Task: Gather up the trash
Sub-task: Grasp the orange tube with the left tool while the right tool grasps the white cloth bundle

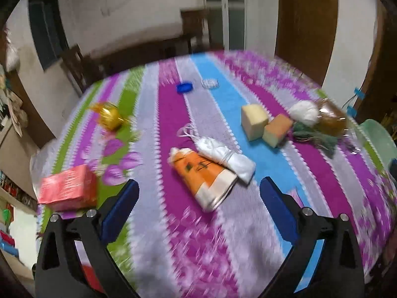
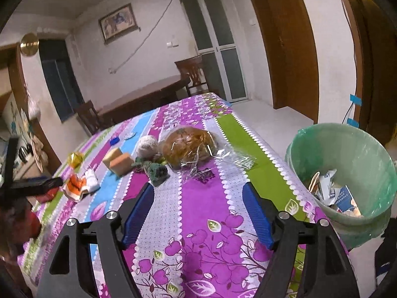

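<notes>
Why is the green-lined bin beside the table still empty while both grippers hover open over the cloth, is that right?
Not quite: the green-lined bin is not empty. The right wrist view shows crumpled paper and wrappers already inside it. The rest holds: it stands beside the table, and the left gripper and right gripper are open, holding nothing.

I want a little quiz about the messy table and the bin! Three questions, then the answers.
1. True or false: the green bin already has trash in it.
2. What lies straight ahead of the left gripper?
A. orange packet
B. blue cap
C. gold wrapper
3. What is between the jaws of the right gripper?

Key
1. True: papers lie inside.
2. A.
3. Nothing, only the striped tablecloth; the jaws stand open.
</notes>
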Demonstrator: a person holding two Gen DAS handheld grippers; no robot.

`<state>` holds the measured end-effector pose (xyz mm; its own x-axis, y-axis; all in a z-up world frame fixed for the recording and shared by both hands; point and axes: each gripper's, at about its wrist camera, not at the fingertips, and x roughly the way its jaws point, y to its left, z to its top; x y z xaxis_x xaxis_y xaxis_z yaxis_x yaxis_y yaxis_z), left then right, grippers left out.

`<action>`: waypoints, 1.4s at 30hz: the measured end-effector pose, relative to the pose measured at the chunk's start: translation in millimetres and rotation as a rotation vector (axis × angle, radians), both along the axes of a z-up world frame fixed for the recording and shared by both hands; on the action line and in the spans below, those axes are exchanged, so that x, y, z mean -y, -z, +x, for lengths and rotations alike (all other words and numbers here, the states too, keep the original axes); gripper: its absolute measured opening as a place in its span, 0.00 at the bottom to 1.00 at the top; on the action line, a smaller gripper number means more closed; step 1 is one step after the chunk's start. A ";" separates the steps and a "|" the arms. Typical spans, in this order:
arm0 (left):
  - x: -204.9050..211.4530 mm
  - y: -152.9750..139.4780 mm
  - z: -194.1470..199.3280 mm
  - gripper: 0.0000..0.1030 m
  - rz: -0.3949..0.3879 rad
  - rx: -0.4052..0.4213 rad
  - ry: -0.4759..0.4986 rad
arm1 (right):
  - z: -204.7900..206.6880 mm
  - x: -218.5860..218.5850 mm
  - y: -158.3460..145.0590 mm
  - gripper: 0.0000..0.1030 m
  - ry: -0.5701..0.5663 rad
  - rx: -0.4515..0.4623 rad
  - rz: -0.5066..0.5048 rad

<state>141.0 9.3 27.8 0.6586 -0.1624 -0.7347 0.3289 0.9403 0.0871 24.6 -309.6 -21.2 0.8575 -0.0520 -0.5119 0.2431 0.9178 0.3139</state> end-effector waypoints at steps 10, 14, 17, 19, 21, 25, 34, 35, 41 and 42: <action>-6.5 20.5 -16.4 0.74 -0.044 -0.020 0.002 | -21.4 -12.3 4.5 0.73 -0.007 -0.001 0.013; 3.0 43.6 14.9 0.74 -0.080 -0.070 -0.073 | -23.1 -16.4 9.4 0.73 -0.016 -0.020 0.009; -0.3 56.9 35.8 0.60 -0.088 -0.091 -0.159 | -25.7 -16.8 10.0 0.73 -0.014 -0.021 0.010; -7.7 67.0 46.1 0.42 -0.154 -0.163 -0.174 | -27.2 -16.9 9.4 0.73 -0.013 -0.019 0.003; -11.5 66.2 44.5 0.12 -0.189 -0.162 -0.178 | -29.0 -17.1 9.4 0.73 -0.011 -0.018 -0.004; -18.8 63.1 31.0 0.09 -0.201 -0.135 -0.185 | -26.4 -18.0 9.2 0.72 -0.026 -0.021 0.005; -26.5 40.2 -28.1 0.09 -0.145 0.004 -0.165 | -8.7 -43.5 -0.2 0.72 -0.111 -0.034 -0.061; -26.0 39.7 -34.3 0.09 -0.139 0.016 -0.156 | -5.2 -46.8 -2.2 0.72 -0.125 -0.036 -0.072; -31.9 39.1 -55.5 0.09 -0.160 0.029 -0.114 | 22.2 -67.3 -18.4 0.72 -0.215 -0.068 -0.166; -33.7 39.6 -59.0 0.09 -0.166 0.028 -0.108 | 27.6 -70.9 -20.6 0.72 -0.226 -0.075 -0.184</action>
